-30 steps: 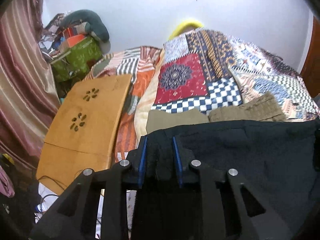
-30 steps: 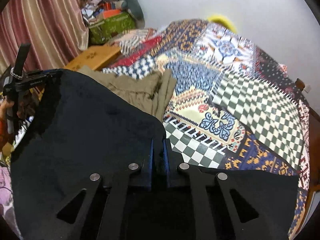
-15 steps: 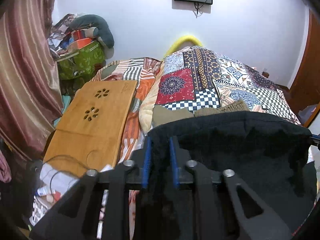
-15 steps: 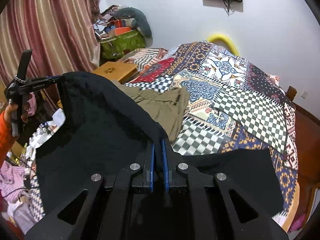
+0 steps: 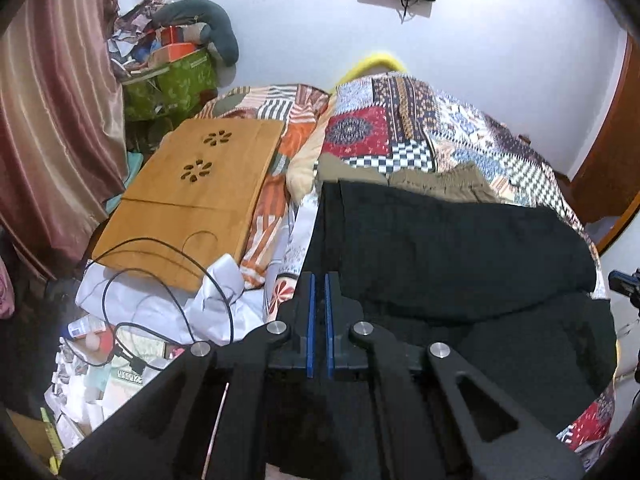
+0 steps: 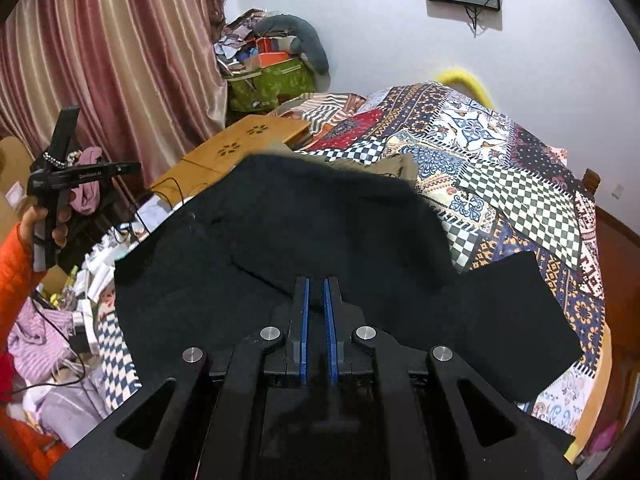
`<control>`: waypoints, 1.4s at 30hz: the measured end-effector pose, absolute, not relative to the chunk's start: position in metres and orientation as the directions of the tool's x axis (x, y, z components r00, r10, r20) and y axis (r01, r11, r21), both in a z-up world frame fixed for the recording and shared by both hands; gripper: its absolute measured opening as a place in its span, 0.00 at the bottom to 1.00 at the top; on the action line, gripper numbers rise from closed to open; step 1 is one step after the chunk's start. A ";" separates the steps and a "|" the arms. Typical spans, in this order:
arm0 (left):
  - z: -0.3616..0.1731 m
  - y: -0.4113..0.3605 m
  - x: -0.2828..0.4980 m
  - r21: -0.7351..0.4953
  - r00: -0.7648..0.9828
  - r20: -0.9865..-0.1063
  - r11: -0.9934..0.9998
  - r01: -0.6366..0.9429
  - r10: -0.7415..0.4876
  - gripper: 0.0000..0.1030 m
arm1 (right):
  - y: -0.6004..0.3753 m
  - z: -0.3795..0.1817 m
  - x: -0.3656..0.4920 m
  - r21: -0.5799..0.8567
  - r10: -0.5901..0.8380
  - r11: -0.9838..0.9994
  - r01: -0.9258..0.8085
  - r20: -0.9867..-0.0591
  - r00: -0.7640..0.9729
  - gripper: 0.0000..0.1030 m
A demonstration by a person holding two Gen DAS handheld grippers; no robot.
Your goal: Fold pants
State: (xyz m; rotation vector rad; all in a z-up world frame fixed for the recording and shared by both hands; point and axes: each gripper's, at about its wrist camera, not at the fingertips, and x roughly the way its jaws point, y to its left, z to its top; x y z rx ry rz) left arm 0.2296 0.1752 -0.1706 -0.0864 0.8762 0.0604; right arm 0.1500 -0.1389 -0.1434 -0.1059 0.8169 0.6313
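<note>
Left wrist view: the left hand-held gripper (image 5: 319,280) has its blue-lined jaws nearly together with nothing between them, above the black fabric pants (image 5: 448,248) lying folded over on the patchwork-quilted bed (image 5: 400,132).

Right wrist view: the right hand-held gripper (image 6: 315,284) likewise holds nothing, jaws slightly parted, over the pants (image 6: 320,224); olive trousers (image 6: 400,166) lie just behind them.

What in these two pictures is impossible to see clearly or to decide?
- Left wrist view: whether the left gripper pinches the black pants; black hides it.
- Right wrist view: the same for the right gripper.
- Both views: the olive garment, mostly covered by the pants.
</note>
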 end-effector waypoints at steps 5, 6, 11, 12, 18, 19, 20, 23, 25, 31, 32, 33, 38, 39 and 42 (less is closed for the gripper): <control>-0.177 0.172 0.248 -0.072 0.618 -0.786 0.994 -0.085 -0.004 0.08 | -0.142 -0.150 0.162 0.133 0.446 0.838 -0.530 -0.727 0.522 0.06; -0.179 0.172 0.255 -0.076 0.614 -0.789 0.994 -0.083 -0.009 0.11 | -0.144 -0.150 0.170 0.137 0.442 0.843 -0.520 -0.726 0.526 0.07; -0.190 0.168 0.300 -0.066 0.601 -0.799 0.994 -0.082 -0.004 0.38 | -0.152 -0.154 0.197 0.117 0.401 0.867 -0.484 -0.740 0.540 0.20; -0.192 0.167 0.308 -0.063 0.599 -0.801 0.995 -0.082 -0.001 0.41 | -0.155 -0.155 0.208 0.114 0.394 0.872 -0.476 -0.741 0.543 0.28; -0.218 0.169 0.370 -0.055 0.563 -0.827 0.995 -0.082 0.001 0.52 | -0.163 -0.168 0.251 0.092 0.357 0.887 -0.452 -0.758 0.547 0.45; -0.224 0.170 0.381 -0.051 0.554 -0.832 0.996 -0.079 0.001 0.52 | -0.163 -0.170 0.257 0.091 0.354 0.888 -0.451 -0.762 0.542 0.47; -0.229 0.170 0.388 -0.048 0.548 -0.837 0.996 -0.078 0.003 0.54 | -0.163 -0.176 0.268 0.091 0.348 0.889 -0.448 -0.771 0.534 0.47; -0.247 0.171 0.413 -0.045 0.529 -0.849 0.996 -0.076 0.002 0.56 | -0.163 -0.189 0.290 0.086 0.336 0.889 -0.450 -0.790 0.513 0.50; -0.261 0.172 0.429 -0.047 0.509 -0.861 0.996 -0.071 -0.004 0.56 | -0.161 -0.197 0.301 0.082 0.331 0.886 -0.456 -0.801 0.499 0.52; -0.290 0.168 0.458 -0.034 0.464 -0.886 0.999 -0.039 -0.012 0.59 | -0.147 -0.235 0.329 0.071 0.308 0.851 -0.521 -0.870 0.385 0.53; -0.293 0.167 0.462 -0.034 0.461 -0.887 0.999 -0.034 -0.015 0.60 | -0.145 -0.239 0.331 0.075 0.309 0.847 -0.527 -0.875 0.372 0.53; -0.295 0.165 0.465 -0.035 0.461 -0.887 0.999 -0.030 -0.018 0.60 | -0.144 -0.244 0.331 0.088 0.319 0.839 -0.536 -0.879 0.355 0.52; -0.298 0.160 0.470 -0.039 0.471 -0.882 0.999 -0.038 -0.016 0.52 | -0.150 -0.247 0.329 0.139 0.364 0.836 -0.531 -0.864 0.347 0.40; -0.298 0.158 0.470 -0.037 0.469 -0.883 0.999 -0.033 -0.018 0.43 | -0.152 -0.247 0.328 0.153 0.375 0.835 -0.529 -0.861 0.343 0.29; -0.295 0.152 0.465 0.008 0.482 -0.876 1.000 -0.019 0.017 0.29 | -0.149 -0.245 0.324 0.144 0.373 0.838 -0.527 -0.855 0.359 0.11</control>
